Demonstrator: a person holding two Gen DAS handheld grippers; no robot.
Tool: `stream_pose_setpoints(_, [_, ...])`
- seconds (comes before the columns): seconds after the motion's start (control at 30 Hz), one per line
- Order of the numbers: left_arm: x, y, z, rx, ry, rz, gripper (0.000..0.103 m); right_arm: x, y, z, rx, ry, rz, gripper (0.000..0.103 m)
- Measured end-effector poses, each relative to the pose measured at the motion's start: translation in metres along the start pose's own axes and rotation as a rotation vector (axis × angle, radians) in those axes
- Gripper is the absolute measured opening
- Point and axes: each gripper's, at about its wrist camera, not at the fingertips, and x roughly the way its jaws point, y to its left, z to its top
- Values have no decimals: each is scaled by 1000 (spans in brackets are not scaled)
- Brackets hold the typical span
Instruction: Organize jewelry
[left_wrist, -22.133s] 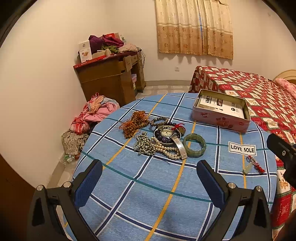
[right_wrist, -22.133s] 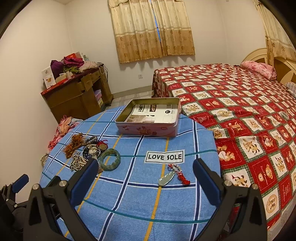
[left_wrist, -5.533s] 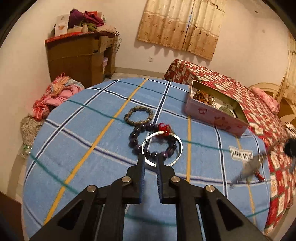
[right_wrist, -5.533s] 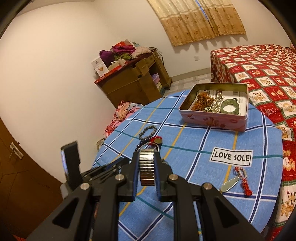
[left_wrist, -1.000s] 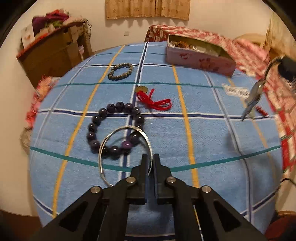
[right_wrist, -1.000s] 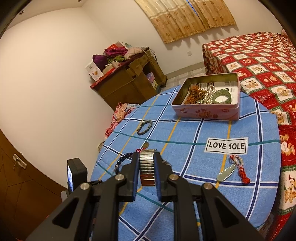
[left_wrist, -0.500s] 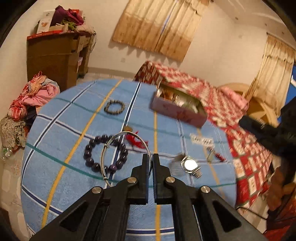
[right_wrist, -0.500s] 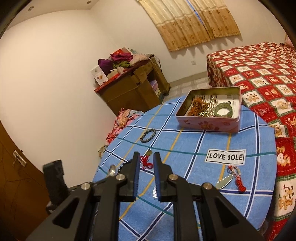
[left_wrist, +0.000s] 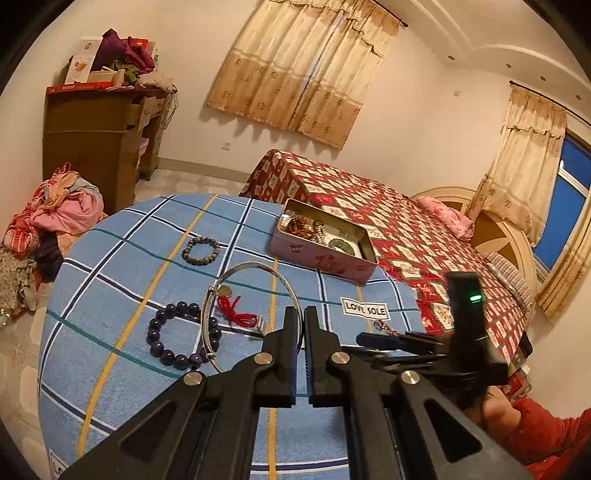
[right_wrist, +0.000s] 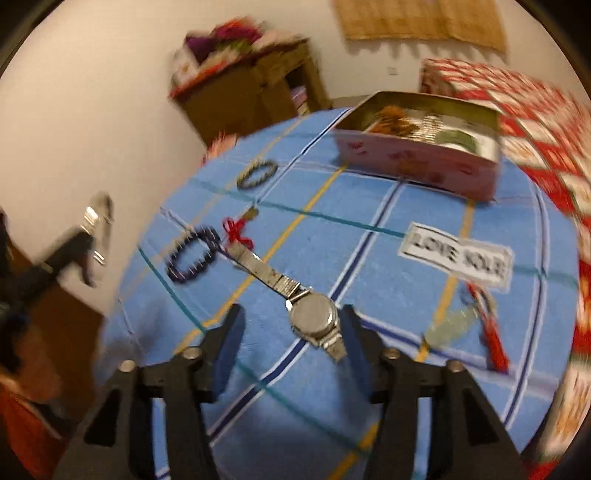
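Observation:
My left gripper (left_wrist: 301, 321) is shut on a thin silver bangle (left_wrist: 255, 263) and holds it up above the blue checked tablecloth (left_wrist: 122, 266). A silver wristwatch (right_wrist: 314, 317) lies flat on the cloth between the fingers of my right gripper (right_wrist: 291, 328). It sits close to the right finger, the jaws are opening, and no pad presses on it. On the cloth lie a purple bead bracelet (left_wrist: 162, 339), a red cord charm (left_wrist: 236, 314) and a grey bead bracelet (left_wrist: 201, 250). The pink tin (left_wrist: 325, 254) at the far side holds several pieces.
A jade pendant with a red tassel (right_wrist: 454, 325) lies right of the watch, near the LOVE SOLE label (right_wrist: 456, 258). A bed with a red quilt (left_wrist: 369, 206) stands behind the table, a wooden cabinet (left_wrist: 96, 140) at the back left. A red sleeve (left_wrist: 546, 435) shows bottom right.
The watch left the right jaws and now lies on the cloth. The right gripper then dropped toward it and spread its jaws. The left gripper rose and tilted up with the bangle.

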Motion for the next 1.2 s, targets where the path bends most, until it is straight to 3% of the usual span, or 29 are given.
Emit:
stream_pose_setpoints(0.1, [-2,3,-2,-9,1,5,2,24,3,-1,-55,67,-22,62])
stream_pose_setpoints(0.2, [-1,7,-2,-17,4,15,2,27,10,-5,-143,48,-70,62])
stream_pose_setpoints(0.27, [0,8,-2,-23,8,17,2,25,17,-10,-221,53,-133,49])
stream_pose_setpoints(0.3, [1,9,-2,-27,8,15,2,24,16,-9,-220,58,-122,39])
stream_pose_setpoints(0.43, [2,8,-2,-29,9,10,2,15,3,-5,-131,82,-78,38])
stream_pose_setpoints(0.63, [3,4,0,-19,8,7,2,-39,-22,15,79,-50,110,38])
stream_pose_setpoints(0.77, [9,-4,7,-7,3,-3,2,-74,-26,32,129,-153,152,38])
stream_pose_setpoints(0.97, [33,-29,21,58,14,-31,2,-105,-41,51,170,-274,128,38])
stream_pose_setpoints(1.2, [82,-62,58,130,0,-91,2,-106,-96,81,268,-346,66,38])
